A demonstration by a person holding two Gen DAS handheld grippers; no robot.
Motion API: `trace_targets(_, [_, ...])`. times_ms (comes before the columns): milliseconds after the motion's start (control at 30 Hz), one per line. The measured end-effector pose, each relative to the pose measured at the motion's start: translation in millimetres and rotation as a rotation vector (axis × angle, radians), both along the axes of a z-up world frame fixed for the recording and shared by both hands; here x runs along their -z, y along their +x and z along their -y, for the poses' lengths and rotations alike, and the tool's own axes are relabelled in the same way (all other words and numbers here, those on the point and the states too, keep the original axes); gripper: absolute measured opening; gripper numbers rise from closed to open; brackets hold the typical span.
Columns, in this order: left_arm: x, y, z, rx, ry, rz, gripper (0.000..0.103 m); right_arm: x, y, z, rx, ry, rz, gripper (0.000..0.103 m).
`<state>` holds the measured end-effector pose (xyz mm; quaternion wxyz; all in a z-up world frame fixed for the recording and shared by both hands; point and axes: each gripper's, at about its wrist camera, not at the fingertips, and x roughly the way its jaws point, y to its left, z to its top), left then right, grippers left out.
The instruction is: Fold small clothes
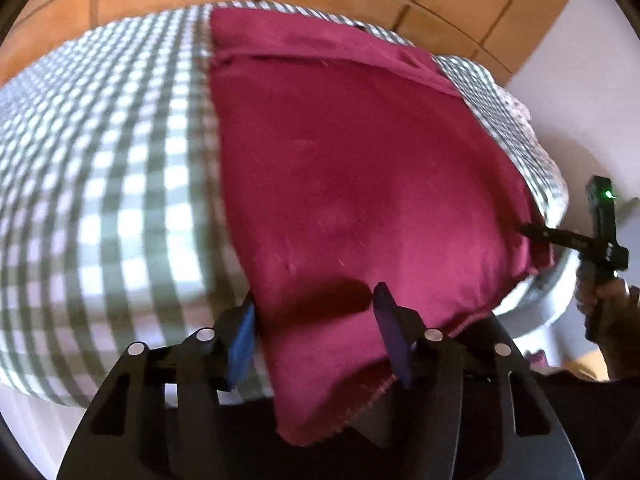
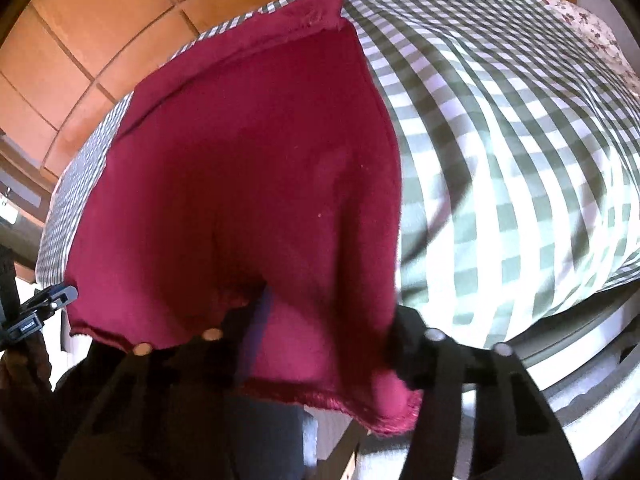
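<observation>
Left tool (image 1: 316,336): jaws part-open, astride the near left corner of the maroon garment (image 1: 360,184); the blue pads (image 1: 242,344) don't yet pinch the cloth.
Right tool (image 2: 320,344): jaws straddle the garment's near right corner; one side is hidden by cloth, so I can't tell if it grips.
Garment: spread flat on the green checked bedcover (image 1: 100,160), filling the centre of both views, its near hem overhanging the edge at the lower frame.
Step, as I judge it: seizing both near corners for a fold away from the person.
Doing it well: bite past the stitched hem, both sides level, lift together so the edge stays straight.
Pose: both tools tilt steeply downward; the person's hand (image 1: 608,304) holds the right one at the frame's right edge.
</observation>
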<state>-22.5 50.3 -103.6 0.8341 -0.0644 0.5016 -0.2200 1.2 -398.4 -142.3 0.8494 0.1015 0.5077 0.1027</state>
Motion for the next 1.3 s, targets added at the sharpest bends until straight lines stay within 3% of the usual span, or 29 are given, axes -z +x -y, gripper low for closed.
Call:
trace_targets(67, [3.3,-2.0,3.2,0.016,-0.010,-0.013,0.022,-1.9,-0.2,0.7,-0.012,-0.010,-0.005,0.032])
trace_targets(167, [0.0,-2.2,1.2,0.027,-0.044,-0.010,0.010,-8.7,-0.8,6.4,-0.029,0.019,-0.010,0.008])
trace_targets(300, [-17.6,1.7,-10.4,0.029,-0.158,0.002,0.010,-29.8,-0.4,4.0,-0.081,0.118,0.031,0.008])
trace_targets(367, [-30.6,4.0,-20.3,0.021,-0.256,0.010,0.010,-43.7,4.7,2.6,-0.094,0.192,0.066,0.008])
trace_targets(567, [-56.4,35.6,-31.1,-0.016,-0.448,0.037,0.010,-70.9,56.1,1.4,-0.057,0.346,0.156,0.008])
trace_targets(733, [-58.5,90.1,-39.5,-0.125,-0.507,0.000,0.010,-69.9,123.8,3.3,0.040,0.344,0.137,0.008])
trace_targets(867, [-59.1,133.3,-45.3,-0.202,-0.461,-0.025,0.010,-59.6,166.4,7.2,0.110,0.308,0.096,0.008])
trace_targets(933, [-54.8,151.4,-47.8,-0.250,-0.436,-0.038,0.011,-55.4,180.2,11.5,0.137,0.308,0.084,0.014])
trace_targets(967, [-53.0,159.1,-51.4,-0.294,-0.425,-0.041,0.018,-55.0,184.0,14.0,0.151,0.316,0.082,0.028])
trace_targets(1000, [-51.1,163.2,-56.6,-0.316,-0.436,-0.050,0.028,-55.5,187.5,20.7,0.157,0.348,0.087,0.052])
trace_targets(1033, [-48.3,167.7,-65.0,-0.345,-0.490,-0.065,0.061,-57.6,187.3,24.5,0.163,0.377,0.102,0.062])
trace_targets(1067, [-46.6,167.4,-70.0,-0.373,-0.511,-0.064,0.081,-61.1,185.2,27.7,0.167,0.388,0.126,0.074])
trace_targets(1100, [-46.4,164.5,-77.9,-0.414,-0.527,-0.048,0.082,-66.7,181.1,29.4,0.168,0.387,0.152,0.080])
trace_targets(1200, [-40.7,154.9,-87.1,-0.401,-0.502,-0.034,0.082,-76.4,163.9,38.6,0.158,0.368,0.203,0.088])
trace_targets(1300, [-34.1,133.5,-79.5,-0.313,-0.425,-0.010,0.082,-73.6,145.1,39.3,0.132,0.265,0.223,0.089])
